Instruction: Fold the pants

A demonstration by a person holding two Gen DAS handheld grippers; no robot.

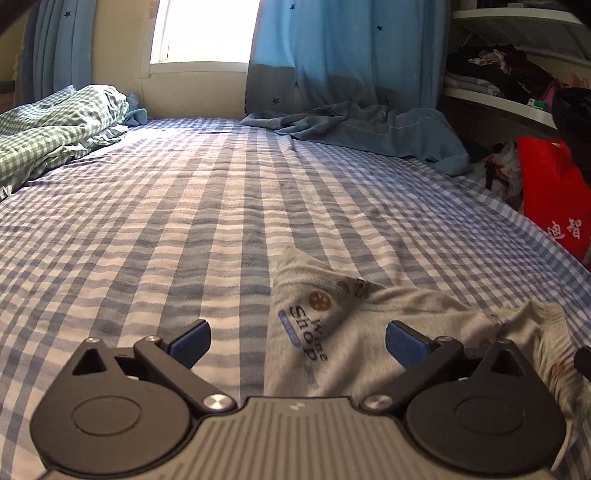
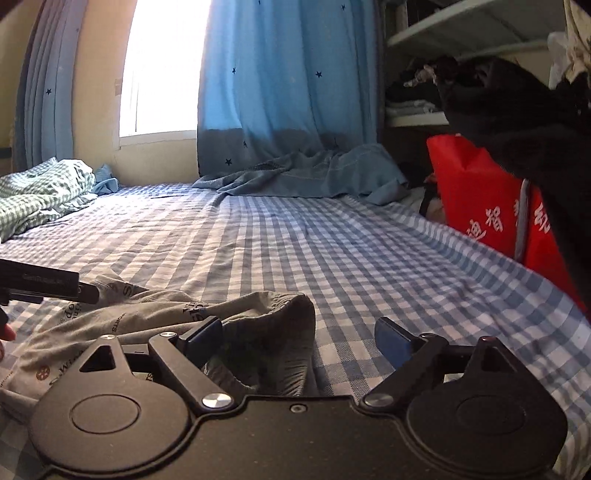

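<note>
Grey pants (image 1: 332, 332) printed "Wine Shop", crumpled on checked bed (image 1: 184, 221); left gripper (image 1: 298, 341), right gripper (image 2: 299, 341) both wide, empty

You get daylight from the window (image 1: 201, 31), which is blown out to pure white in both views. The curtain (image 2: 284, 85) glows blue, while the shelves (image 2: 461, 40) stay dim. Fisheye distortion bends the bed (image 1: 184, 206) edges, and the pants (image 1: 369, 332) look slightly blurred.
</note>
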